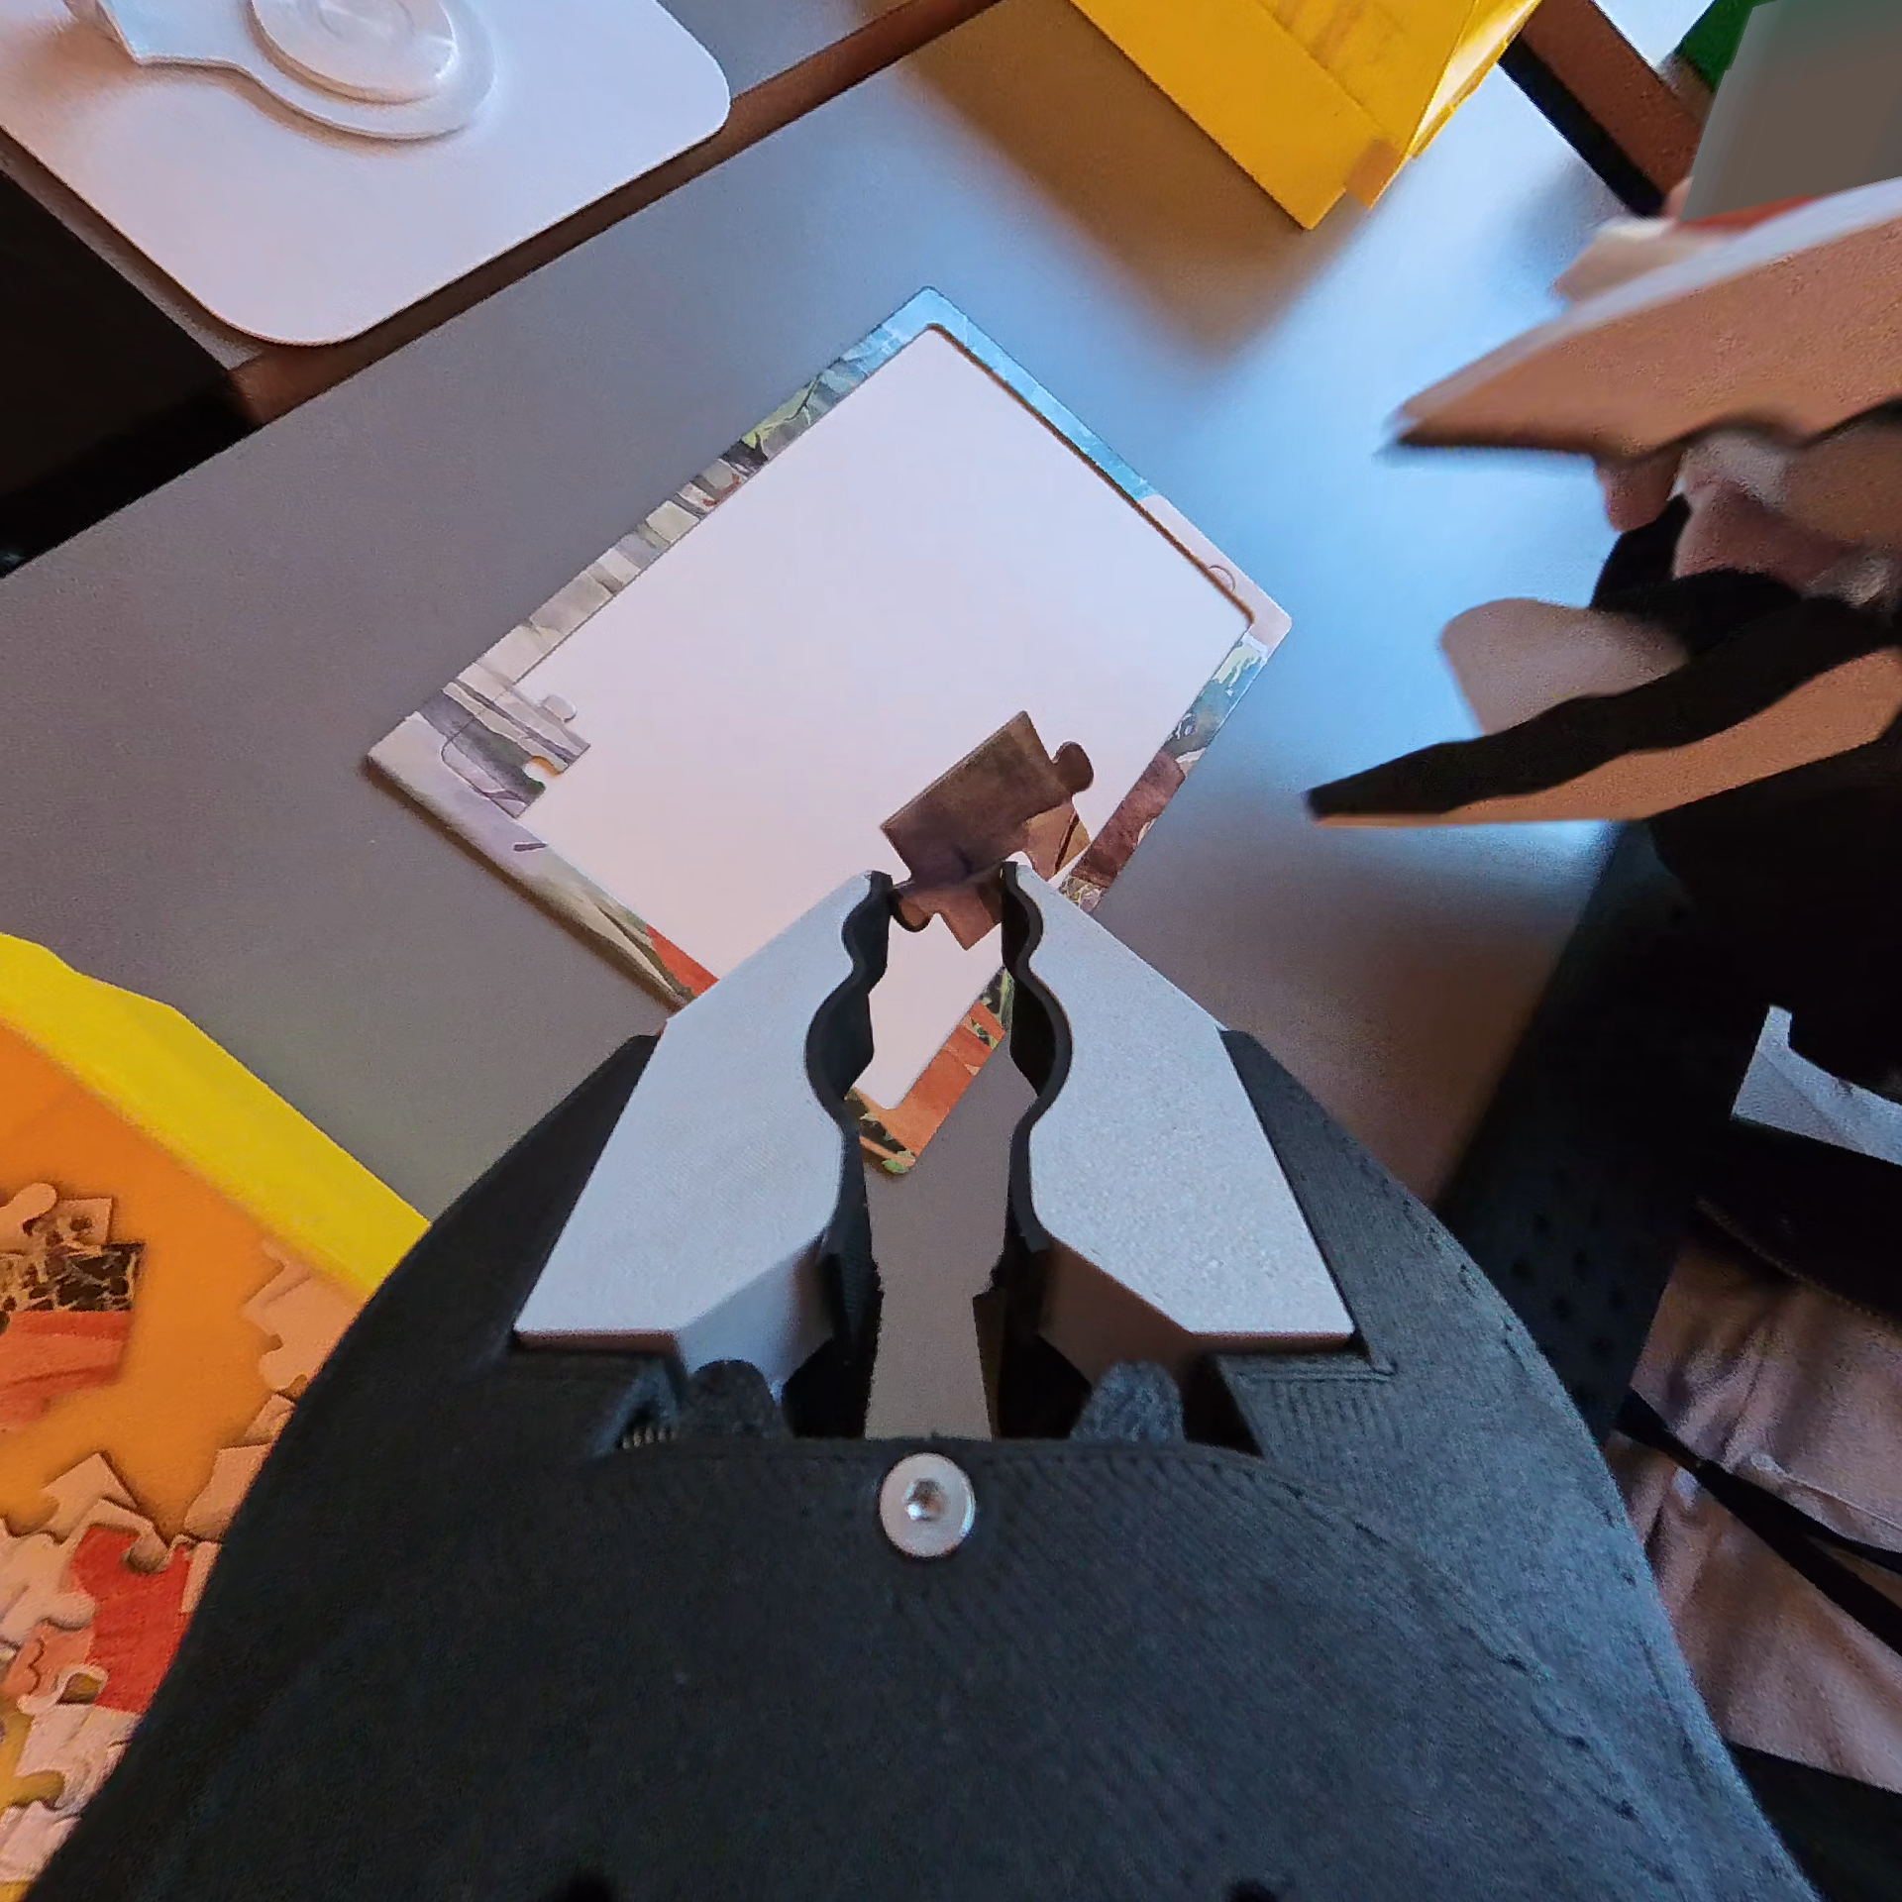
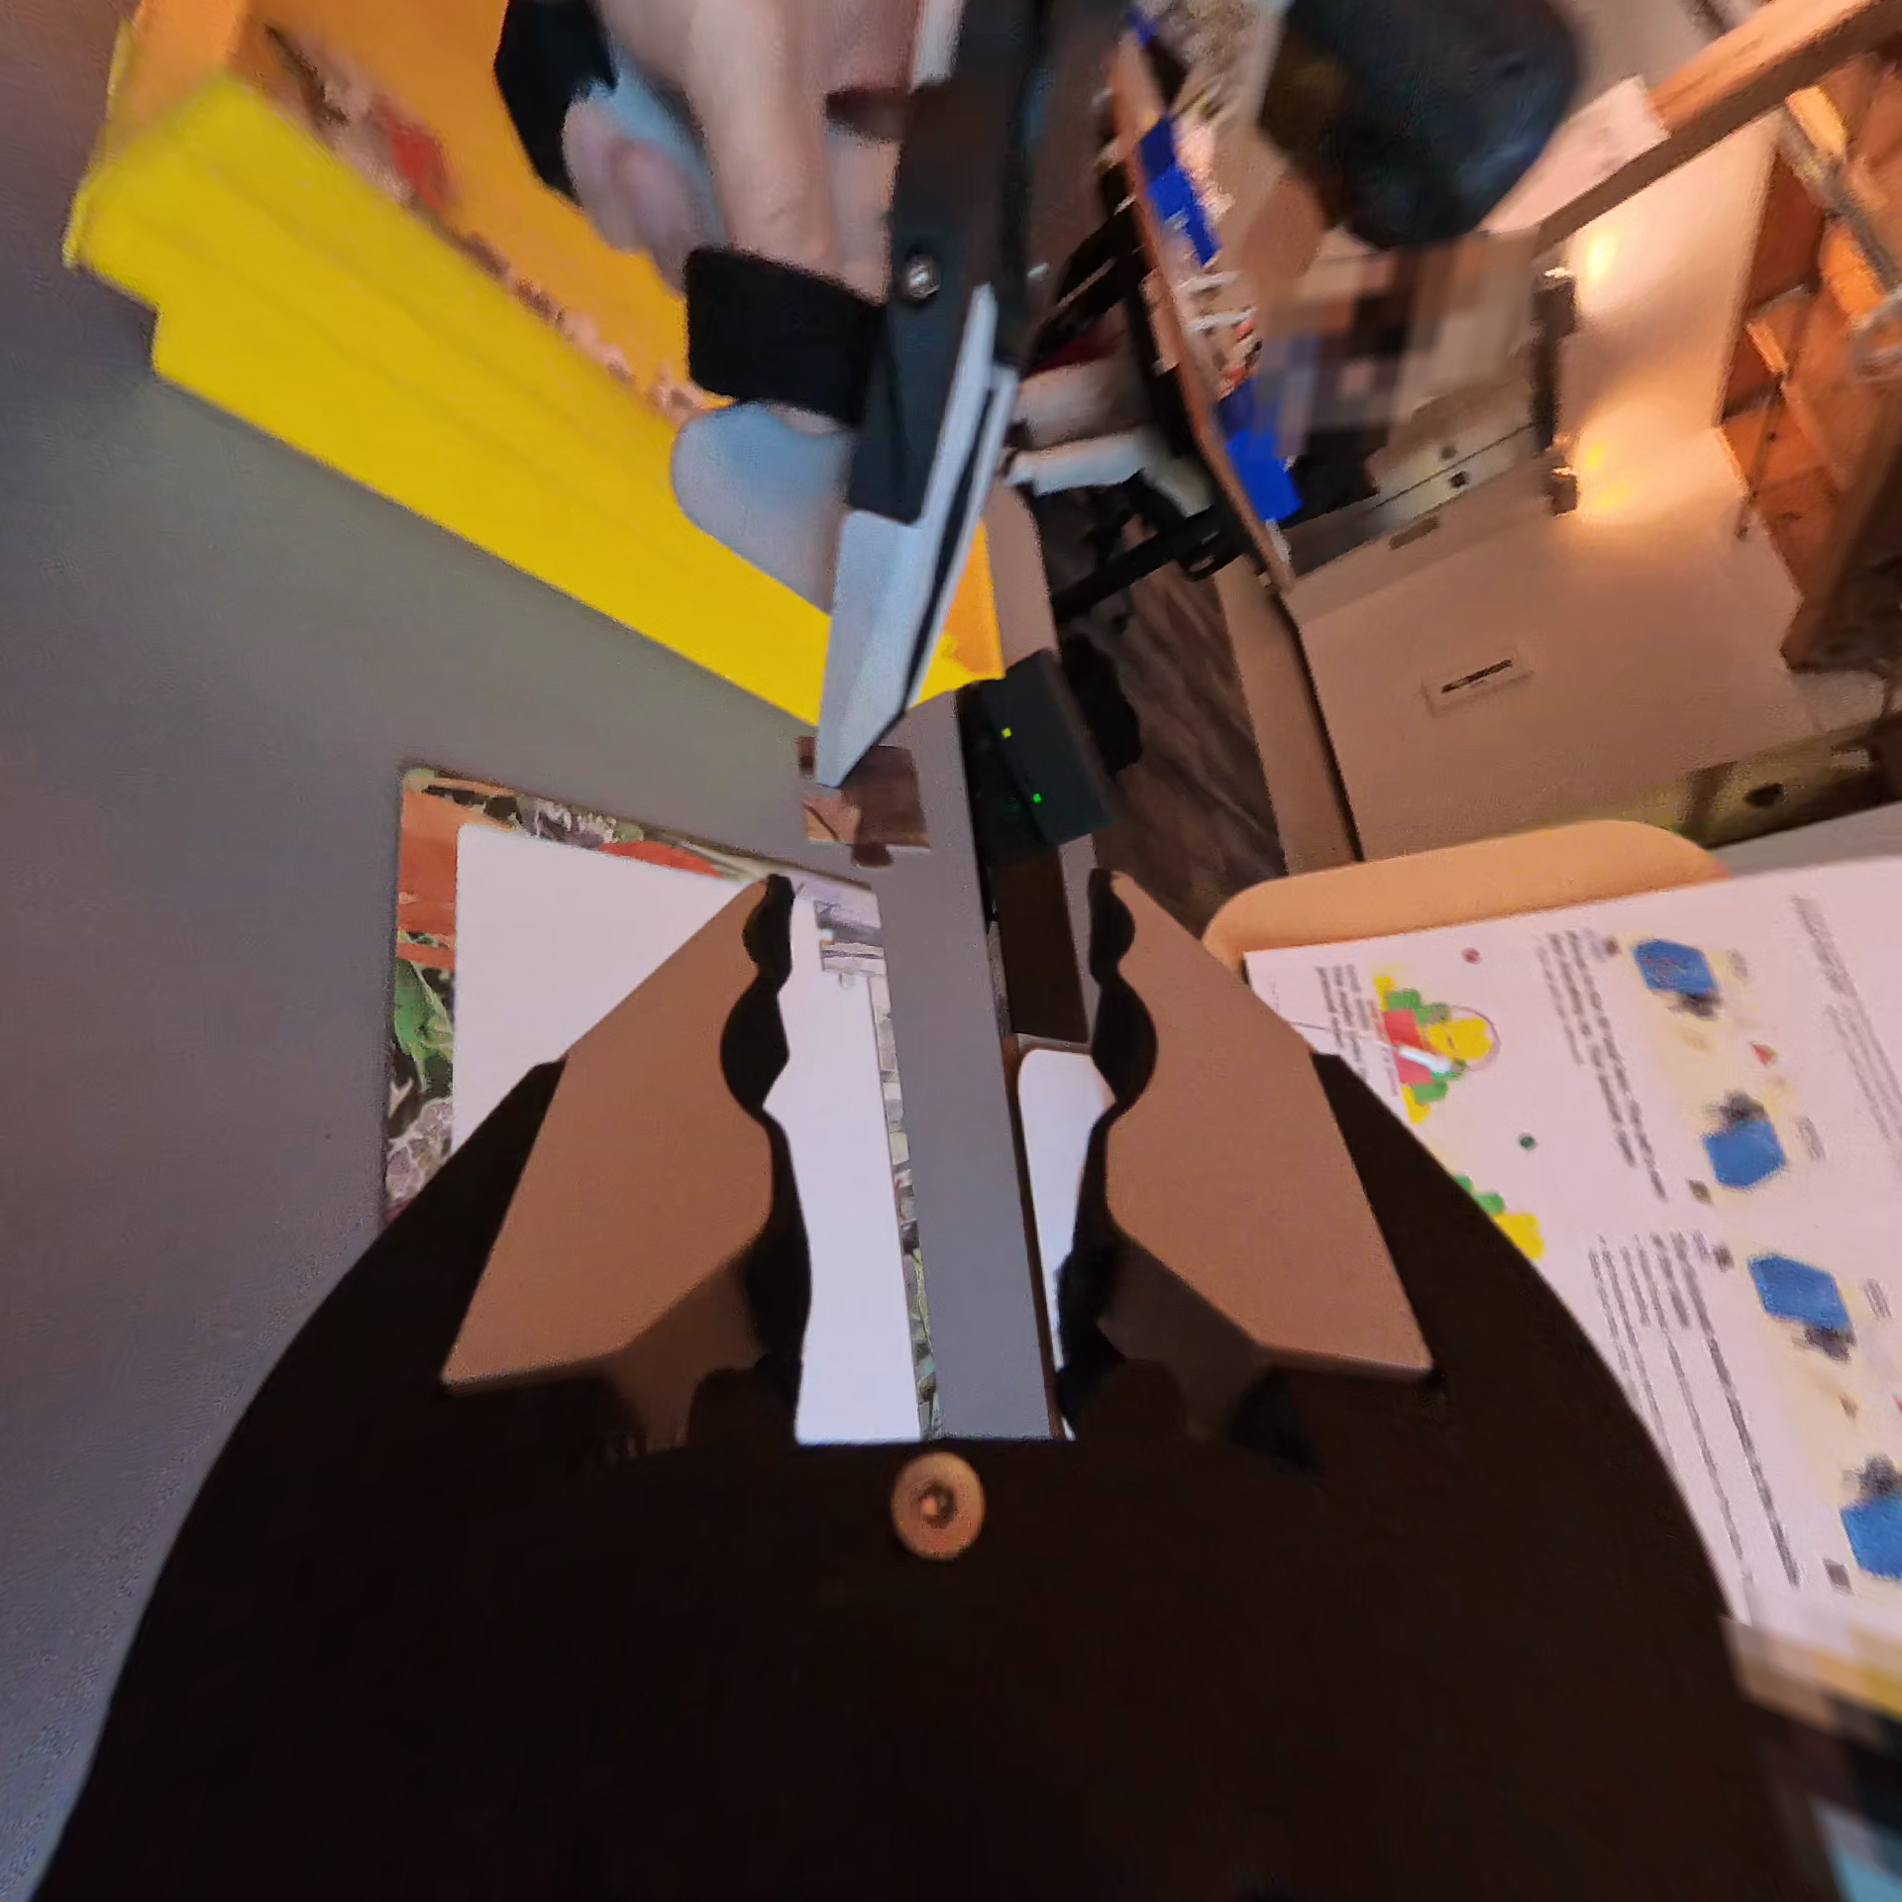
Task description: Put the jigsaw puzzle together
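Observation:
My left gripper is shut on a brown jigsaw piece and holds it above the near right corner of the puzzle frame. The frame lies on the grey table, its white inside bare except for one piece fitted in its left corner. In the right wrist view the left gripper and its piece hang above the frame's far corner. My right gripper is open and empty, held above the frame's right side. It shows blurred at the right edge of the left wrist view.
A yellow box with several loose pieces sits at the near left; it also shows in the right wrist view. A second yellow box stands at the back. A white sheet and a printed instruction sheet lie beside the table. Spacing between my two grippers at the tips: around 7 cm.

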The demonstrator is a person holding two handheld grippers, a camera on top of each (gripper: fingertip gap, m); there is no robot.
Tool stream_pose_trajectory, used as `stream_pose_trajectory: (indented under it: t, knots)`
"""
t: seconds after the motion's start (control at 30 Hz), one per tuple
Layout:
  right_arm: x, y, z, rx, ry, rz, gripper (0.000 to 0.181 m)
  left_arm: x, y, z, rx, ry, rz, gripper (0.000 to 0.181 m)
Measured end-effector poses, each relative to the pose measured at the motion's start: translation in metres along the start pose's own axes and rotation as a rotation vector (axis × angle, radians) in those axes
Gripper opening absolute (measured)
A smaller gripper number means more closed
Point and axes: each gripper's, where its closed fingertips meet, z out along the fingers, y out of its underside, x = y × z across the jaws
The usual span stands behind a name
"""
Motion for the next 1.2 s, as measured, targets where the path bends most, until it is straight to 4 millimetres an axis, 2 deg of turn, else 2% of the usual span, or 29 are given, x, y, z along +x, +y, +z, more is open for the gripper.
stream_pose_trajectory:
  t: [0.1, 0.2, 0.27, 0.37, 0.63, 0.73, 0.8, 0.87, 0.93, 0.97, 1.0, 1.07, 1.2]
  knots:
    - [-0.011, 0.004, 0.025, -0.041, -0.067, -0.013, 0.053, 0.005, 0.000, -0.001, -0.001, 0.007, 0.000, 0.019]
    - [-0.016, 0.005, 0.035, -0.028, -0.088, 0.055, 0.044, 0.006, 0.000, -0.003, -0.003, -0.013, 0.008, 0.019]
    - [-0.017, 0.002, 0.037, 0.021, -0.088, 0.104, 0.040, 0.006, 0.000, -0.002, -0.006, -0.020, 0.013, 0.019]
    - [-0.016, 0.013, 0.036, -0.013, -0.095, 0.129, 0.040, 0.006, -0.001, 0.001, -0.011, -0.017, 0.018, 0.019]
    - [-0.022, 0.018, 0.035, 0.014, -0.142, 0.210, 0.031, 0.008, -0.001, 0.006, -0.017, -0.046, 0.047, 0.019]
    - [-0.019, 0.019, 0.032, 0.023, -0.143, 0.228, 0.031, 0.010, -0.004, 0.007, -0.002, -0.037, 0.049, 0.020]
    - [-0.011, 0.025, 0.027, 0.010, -0.124, 0.239, 0.031, 0.011, -0.008, 0.005, 0.023, -0.022, 0.031, 0.024]
    - [0.008, 0.049, 0.016, -0.054, -0.062, 0.240, 0.031, 0.001, -0.009, -0.002, 0.029, -0.066, -0.006, 0.048]
    - [0.025, 0.092, 0.002, -0.138, -0.016, 0.318, 0.031, -0.017, -0.005, -0.013, 0.029, -0.137, -0.027, 0.051]
    - [0.026, 0.119, -0.004, -0.182, -0.019, 0.397, 0.031, -0.024, -0.002, -0.019, 0.020, -0.166, -0.040, 0.052]
    - [0.024, 0.144, -0.007, -0.205, -0.032, 0.481, 0.031, -0.030, 0.001, -0.024, 0.010, -0.185, -0.051, 0.051]
    - [0.010, 0.178, -0.009, -0.191, -0.080, 0.639, 0.031, -0.038, 0.005, -0.032, 0.006, -0.205, -0.065, 0.047]
    - [-0.015, 0.201, 0.000, -0.128, -0.180, 0.816, 0.031, -0.049, 0.010, -0.049, 0.003, -0.251, -0.071, 0.043]
